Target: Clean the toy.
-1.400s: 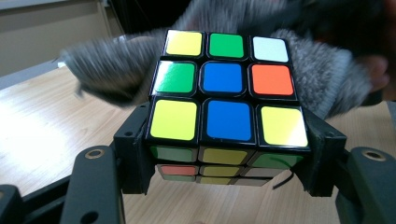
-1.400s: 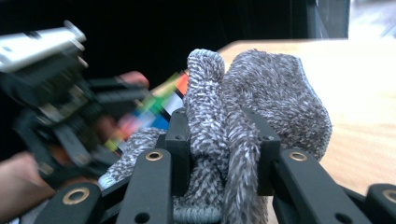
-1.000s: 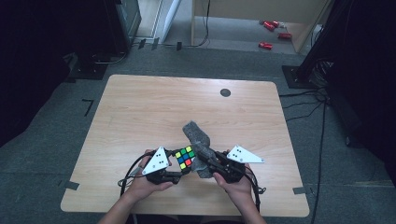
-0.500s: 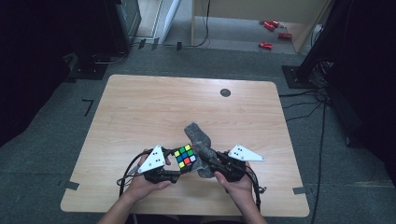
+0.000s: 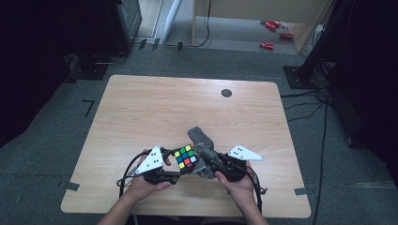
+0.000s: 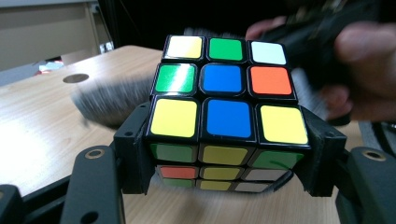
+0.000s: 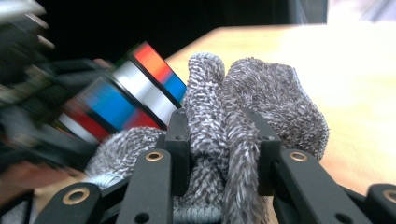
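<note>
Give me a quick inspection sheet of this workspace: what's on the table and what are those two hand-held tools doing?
Surface: wooden table, with a dark round spot near its far edge.
Job's things: colour cube and grey sock, together at the table's near edge.
Clutter: nothing seen on the table.
Grippers: left gripper shut on the cube's sides; right gripper shut on the bunched sock, which is pressed against the cube.
Cables: black cables trail from each gripper over the near edge.
Surroundings: grey carpet, red objects on the floor beyond, dark stands at both sides.
</note>
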